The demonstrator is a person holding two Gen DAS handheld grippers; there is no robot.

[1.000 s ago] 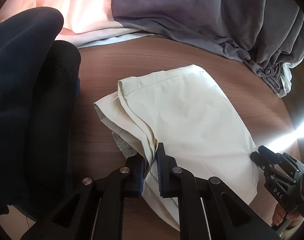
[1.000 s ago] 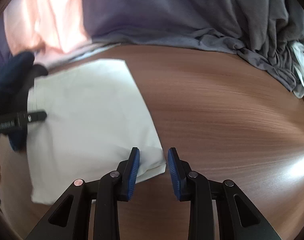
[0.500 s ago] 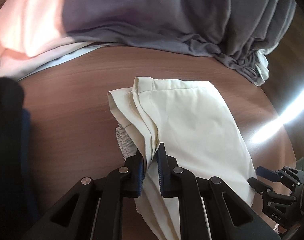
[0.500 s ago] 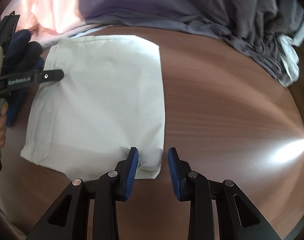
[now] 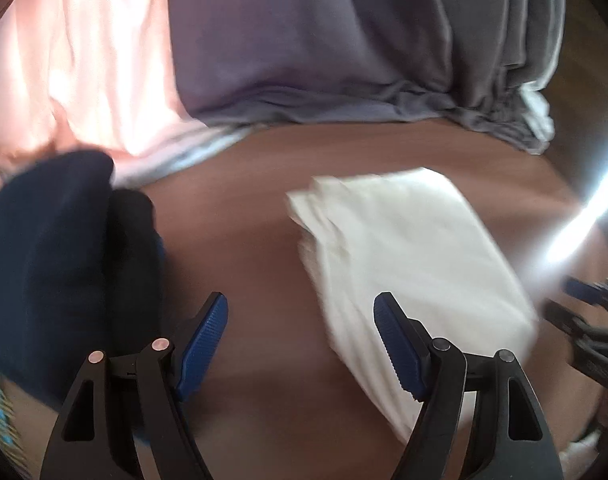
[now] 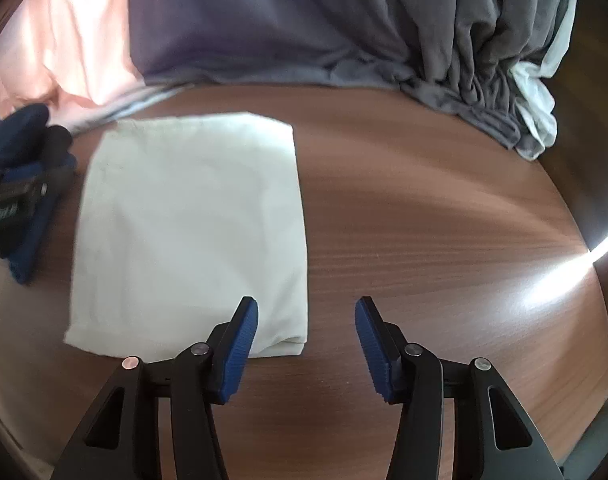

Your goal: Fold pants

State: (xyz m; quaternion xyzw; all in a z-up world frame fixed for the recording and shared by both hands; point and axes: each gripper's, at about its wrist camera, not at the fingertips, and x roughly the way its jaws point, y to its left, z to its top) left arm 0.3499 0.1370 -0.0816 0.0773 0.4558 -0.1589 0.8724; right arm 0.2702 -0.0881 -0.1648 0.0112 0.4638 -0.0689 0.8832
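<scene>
The cream pants (image 6: 192,224) lie folded into a flat rectangle on the brown wooden table (image 6: 423,220). In the left wrist view the pants (image 5: 407,256) lie right of centre, blurred by motion. My left gripper (image 5: 300,332) is open and empty above the table, just left of the pants' stacked edge. My right gripper (image 6: 305,334) is open and empty at the pants' near right corner. The left gripper also shows at the left edge of the right wrist view (image 6: 12,200), and the right gripper at the right edge of the left wrist view (image 5: 583,312).
A dark navy garment (image 5: 52,264) is piled at the table's left. Grey cloth (image 6: 343,24) and pink cloth (image 6: 60,40) are heaped along the far edge, with a white cloth (image 6: 537,92) at the far right. Sun glare (image 6: 563,272) falls on the right side.
Both grippers have opened and let go of the pants. The left gripper has shifted left off the folded edge, and the pants now lie flat on the table.
</scene>
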